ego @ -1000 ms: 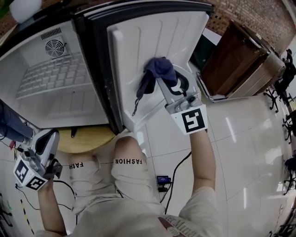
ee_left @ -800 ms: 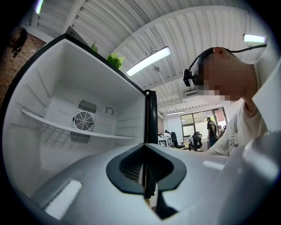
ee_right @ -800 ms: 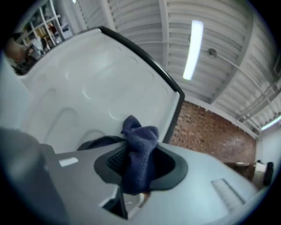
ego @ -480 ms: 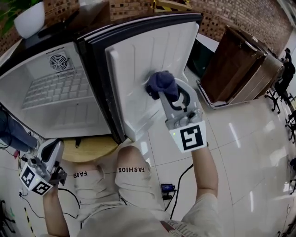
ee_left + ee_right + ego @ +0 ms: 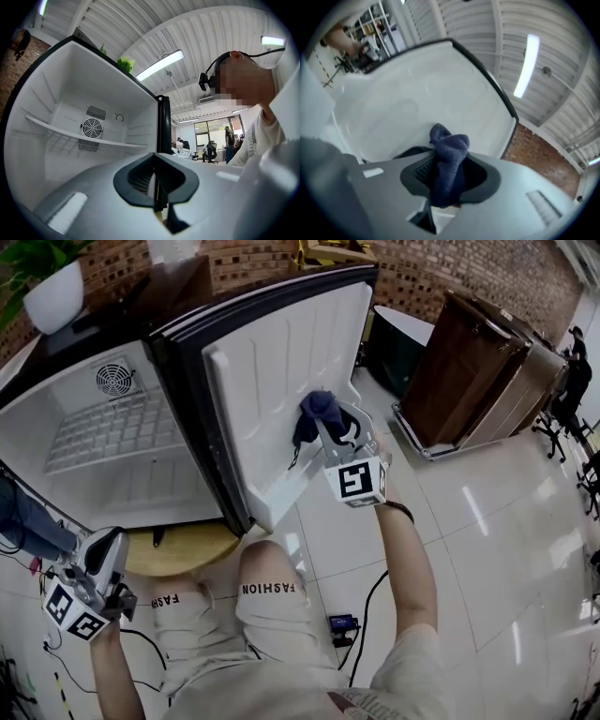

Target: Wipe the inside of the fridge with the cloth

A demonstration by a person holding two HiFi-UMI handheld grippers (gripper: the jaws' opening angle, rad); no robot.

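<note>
I see a fuzzy dark-blue cloth (image 5: 449,161), smooth white plastic on the fridge door liner (image 5: 267,381), glossy floor tiles (image 5: 497,531), rough brick wall (image 5: 441,273).

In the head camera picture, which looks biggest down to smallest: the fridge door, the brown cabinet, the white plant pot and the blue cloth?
1. fridge door
2. brown cabinet
3. white plant pot and blue cloth look about alike; the pot stands farther away, so I won't rank them.
</note>
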